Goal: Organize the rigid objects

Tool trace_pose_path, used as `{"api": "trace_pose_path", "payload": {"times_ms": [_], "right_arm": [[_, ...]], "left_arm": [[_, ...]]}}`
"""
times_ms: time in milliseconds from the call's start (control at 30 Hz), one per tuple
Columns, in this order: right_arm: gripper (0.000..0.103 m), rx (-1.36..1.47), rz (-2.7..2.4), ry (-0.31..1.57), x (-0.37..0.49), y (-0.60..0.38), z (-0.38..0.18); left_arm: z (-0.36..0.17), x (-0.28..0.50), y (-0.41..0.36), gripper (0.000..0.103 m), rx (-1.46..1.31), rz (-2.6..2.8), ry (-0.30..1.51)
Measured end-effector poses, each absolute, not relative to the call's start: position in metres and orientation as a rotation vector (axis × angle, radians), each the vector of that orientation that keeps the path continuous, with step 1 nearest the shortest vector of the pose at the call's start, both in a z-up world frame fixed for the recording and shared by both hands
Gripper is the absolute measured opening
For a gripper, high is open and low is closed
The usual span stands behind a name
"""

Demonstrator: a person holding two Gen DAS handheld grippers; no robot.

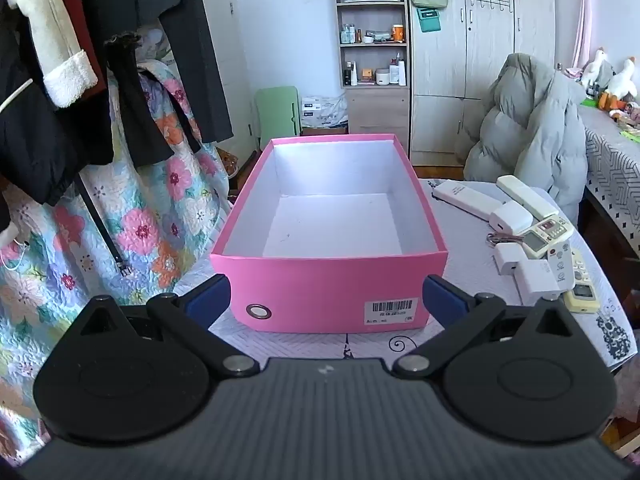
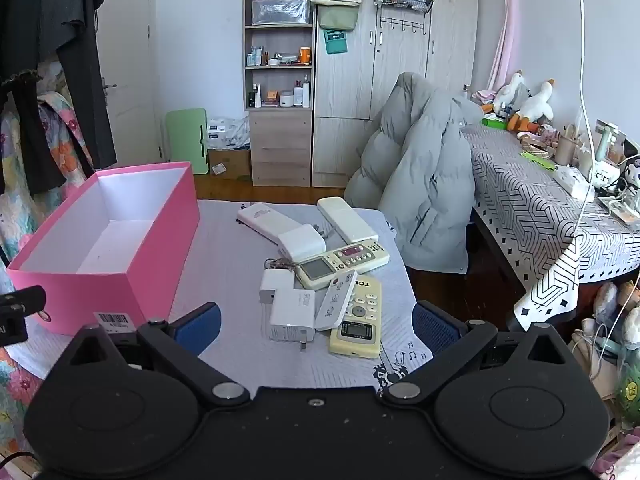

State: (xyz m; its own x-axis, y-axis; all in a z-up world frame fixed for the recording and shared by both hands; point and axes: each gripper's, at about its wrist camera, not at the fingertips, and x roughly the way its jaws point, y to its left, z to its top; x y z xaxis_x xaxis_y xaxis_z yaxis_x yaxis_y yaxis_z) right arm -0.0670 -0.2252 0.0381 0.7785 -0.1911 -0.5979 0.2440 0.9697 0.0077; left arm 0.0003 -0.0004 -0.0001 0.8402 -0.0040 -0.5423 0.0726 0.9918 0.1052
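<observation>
Your left gripper faces the near end of the pink box, jaws spread wide with nothing between them; the near wall sits just ahead of the blue pads, as if you were lining up on it or ready to steady it. The box is open-topped and bare inside, so it looks meant to take the clutter. Your right gripper hangs over the pile to the right of the box, jaws likewise wide apart and holding nothing. Nearest it lie a white plug adapter, a slim white remote and a yellowish TCL remote, which overlap one another; farther off are a cream remote with a screen, a white charger block and two long white remotes. Since they lie stacked, lifting one will likely shift its neighbours; the adapter's prongs and a small key ring could snag. A grey puffer coat hangs beyond the table's far right corner, clear of your path.
</observation>
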Motion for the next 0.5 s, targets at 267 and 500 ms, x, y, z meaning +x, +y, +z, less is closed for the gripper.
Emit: {"api": "trace_pose_path", "payload": {"times_ms": [267, 500], "right_arm": [[0.103, 0.092, -0.242, 0.639, -0.070, -0.229, 0.036], [0.103, 0.107, -0.257, 0.652, -0.073, -0.235, 0.036]], "left_arm": [[0.000, -0.005, -0.005, 0.102, 0.097, -0.040, 0.603], [-0.001, 0.002, 0.003, 0.103, 0.095, -0.025, 0.625]]}}
